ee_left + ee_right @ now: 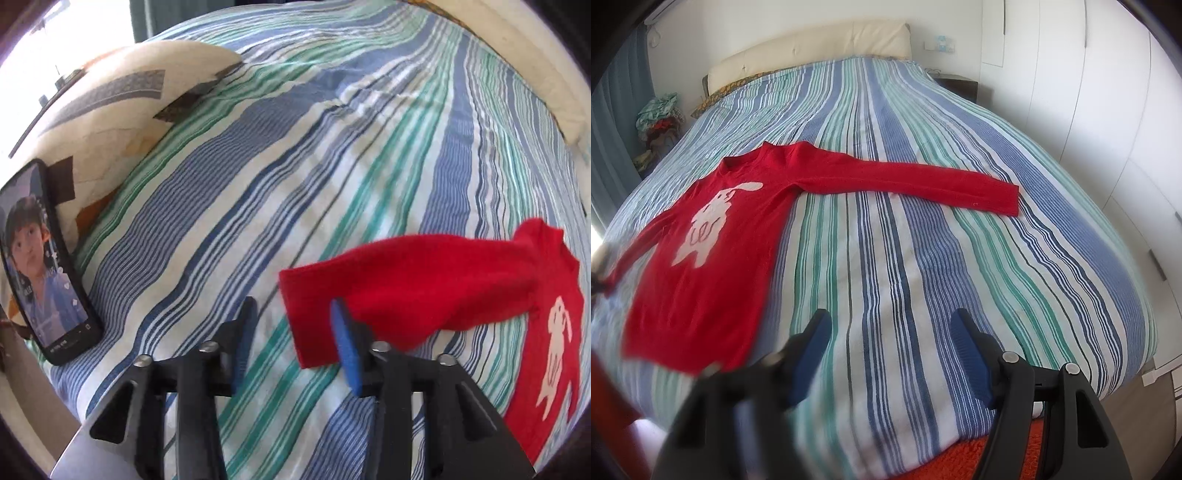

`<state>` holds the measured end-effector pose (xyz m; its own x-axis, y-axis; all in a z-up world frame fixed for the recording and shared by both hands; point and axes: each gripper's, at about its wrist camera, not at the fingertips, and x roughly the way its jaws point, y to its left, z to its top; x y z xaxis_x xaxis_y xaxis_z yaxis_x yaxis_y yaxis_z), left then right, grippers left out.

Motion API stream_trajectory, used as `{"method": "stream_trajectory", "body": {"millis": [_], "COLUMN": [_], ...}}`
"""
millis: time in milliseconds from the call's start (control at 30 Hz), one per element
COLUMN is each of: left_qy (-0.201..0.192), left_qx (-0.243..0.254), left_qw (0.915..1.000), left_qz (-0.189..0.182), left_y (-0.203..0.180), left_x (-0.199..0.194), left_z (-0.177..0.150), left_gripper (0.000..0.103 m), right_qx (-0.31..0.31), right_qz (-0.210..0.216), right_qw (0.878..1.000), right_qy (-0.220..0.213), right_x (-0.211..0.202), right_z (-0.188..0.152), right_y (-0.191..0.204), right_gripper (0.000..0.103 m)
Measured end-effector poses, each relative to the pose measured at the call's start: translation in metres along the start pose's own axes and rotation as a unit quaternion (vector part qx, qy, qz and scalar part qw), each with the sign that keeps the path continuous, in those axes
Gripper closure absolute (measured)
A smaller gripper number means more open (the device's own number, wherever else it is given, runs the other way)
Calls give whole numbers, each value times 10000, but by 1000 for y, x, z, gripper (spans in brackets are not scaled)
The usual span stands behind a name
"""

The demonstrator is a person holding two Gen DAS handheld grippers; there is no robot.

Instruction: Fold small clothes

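A small red sweater [713,266] with a pale rabbit print lies flat on the striped bed, front up, one sleeve [923,181] stretched out to the right. In the left wrist view its other sleeve [406,280] lies just past my left gripper [295,332], which is open with its right pad at the sleeve's cuff. My right gripper [890,347] is open and empty above the bedspread, to the right of the sweater's hem.
The bed has a blue, green and white striped cover [923,277] and a cream headboard [812,48]. A phone [40,266] with a lit screen leans against a pillow [122,110] at the left. A pile of clothes [661,118] sits beside the bed; white wardrobes [1108,110] stand at the right.
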<state>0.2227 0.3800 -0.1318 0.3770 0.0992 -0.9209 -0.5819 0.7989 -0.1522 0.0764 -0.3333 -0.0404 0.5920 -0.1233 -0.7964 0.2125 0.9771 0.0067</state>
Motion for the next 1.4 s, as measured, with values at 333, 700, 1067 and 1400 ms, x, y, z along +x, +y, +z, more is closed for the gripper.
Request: {"method": "stream_trajectory", "body": {"millis": [333,700,1067,1400], "left_qy": [221,-486,-140,-711], "left_qx": [115,218,581,681], "left_qw": [9995,9930,9830,9792], "left_qz": [-211,1053,1739,1776], "left_y": [-7,-4,-14,-12], "left_x": [40,15,58,1], "left_z": [23,56,38,16], "left_gripper": [99,100,101,28], "right_qx": [-1,-27,13,13], "right_qz": [-74,-169,-211,-231], "right_qw": [9997,9992,9990,9989], "right_qy": [236,372,393,418], "right_x": [11,17,19,18], "right_z": [1,1,1,-1], "right_y": [1,3,0,0], "right_gripper": [36,36,36,36]}}
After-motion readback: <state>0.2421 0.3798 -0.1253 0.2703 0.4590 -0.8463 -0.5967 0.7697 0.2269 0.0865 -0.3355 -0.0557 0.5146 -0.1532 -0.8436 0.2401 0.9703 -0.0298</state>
